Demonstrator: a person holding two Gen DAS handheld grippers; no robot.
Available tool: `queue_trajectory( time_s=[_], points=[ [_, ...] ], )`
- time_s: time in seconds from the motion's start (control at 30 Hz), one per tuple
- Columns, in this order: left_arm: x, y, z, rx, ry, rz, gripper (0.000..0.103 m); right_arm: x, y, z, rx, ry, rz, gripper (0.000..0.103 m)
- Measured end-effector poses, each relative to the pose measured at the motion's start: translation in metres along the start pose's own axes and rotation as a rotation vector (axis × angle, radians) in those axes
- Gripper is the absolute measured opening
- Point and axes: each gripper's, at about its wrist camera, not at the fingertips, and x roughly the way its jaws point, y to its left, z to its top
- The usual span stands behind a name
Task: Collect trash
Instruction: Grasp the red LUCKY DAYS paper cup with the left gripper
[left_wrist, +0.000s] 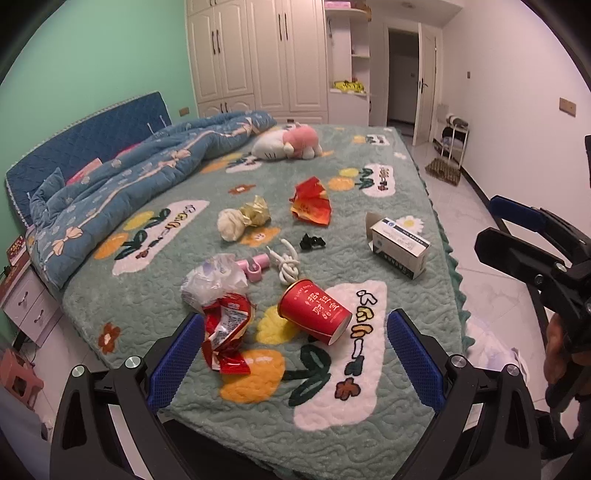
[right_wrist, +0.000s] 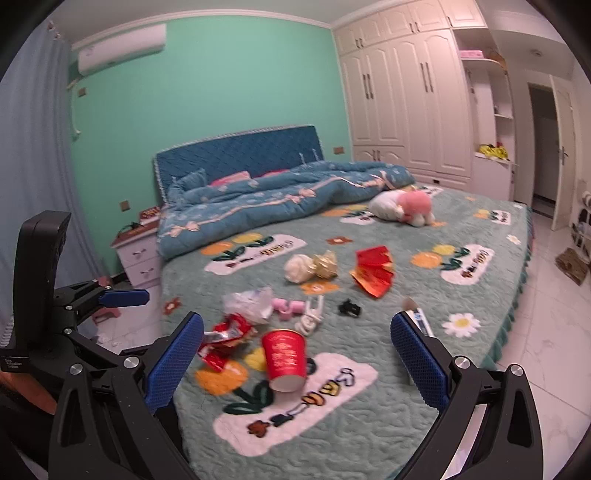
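On the bed (left_wrist: 221, 424), red cup (left_wrist: 314, 312) (gold Chinese lettering), tipped over

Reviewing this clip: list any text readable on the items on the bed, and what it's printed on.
Red paper cup: "LUCKY DAYS" near the rim; the large gold Chinese characters are unclear.
White carton: print too small.
Red snack wrapper: crumpled, unreadable.
Bedspread: stylised lettering, not legible.

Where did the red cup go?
The red cup lies tipped on its side on the bed, near the foot, between the crumpled red wrapper and the small white box.
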Motion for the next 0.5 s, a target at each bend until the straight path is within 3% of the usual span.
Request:
queue_trajectory(
  time_s=[0.23, 0.5],
  points=[
    [0.036, -0.001, 0.009, -0.042, 0.101, -0.031, 0.097, 0.019, -0.021, -0.003, 0.030, 0.051, -0.034, 0.099],
    [0.066, -0.016, 0.019, -0.077, 0.171, -0.016, 0.097, 0.039, -0.039, 0.003, 0.015, 0.092, -0.055, 0.099]
  ],
)
